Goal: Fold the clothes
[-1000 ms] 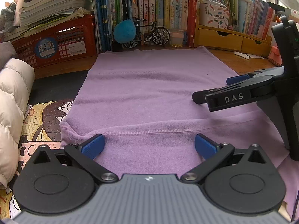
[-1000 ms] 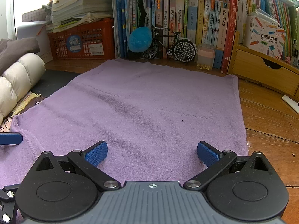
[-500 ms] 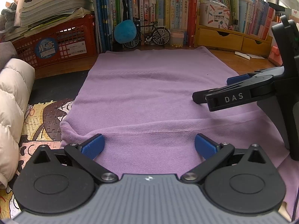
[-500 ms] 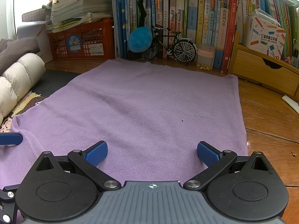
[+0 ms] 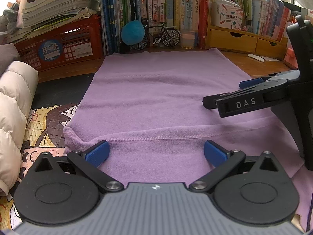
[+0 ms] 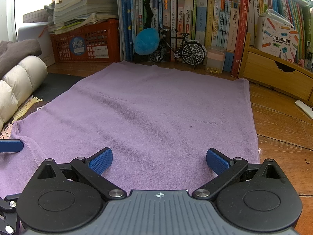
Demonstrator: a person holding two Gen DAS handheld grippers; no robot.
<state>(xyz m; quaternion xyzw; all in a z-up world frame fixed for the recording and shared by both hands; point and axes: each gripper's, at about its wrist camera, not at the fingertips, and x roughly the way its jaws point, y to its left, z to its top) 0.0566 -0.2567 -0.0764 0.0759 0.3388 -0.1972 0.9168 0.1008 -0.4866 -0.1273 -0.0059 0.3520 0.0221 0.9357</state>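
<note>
A large purple fleece garment (image 5: 156,98) lies spread flat on the wooden floor (image 6: 277,125), reaching from both grippers to the foot of a row of upright books (image 6: 195,25). Its stitched near hem runs across just ahead of the left gripper, and its left corner overlaps a colourful jigsaw puzzle mat (image 5: 39,125). A cream quilted down jacket (image 5: 13,101) bulges along the left side, with a red plastic crate (image 5: 64,45) stacked with papers behind it and a yellow wooden drawer unit (image 6: 273,74) on the right.

The left gripper (image 5: 156,152) hovers low over the near part of the garment, its blue-padded fingers (image 5: 96,152) spread wide apart with only cloth between them, clamped on nothing. The right gripper (image 6: 158,159) is likewise over the cloth near its right edge, its jaws wide apart and empty; in the left wrist view it appears from the side, lettered DAS.

At the far edge of the garment stand a small black model bicycle (image 6: 179,48), a blue plush ball (image 6: 145,42) just beside it, and a small clear jar with a pink lid (image 6: 215,60).
</note>
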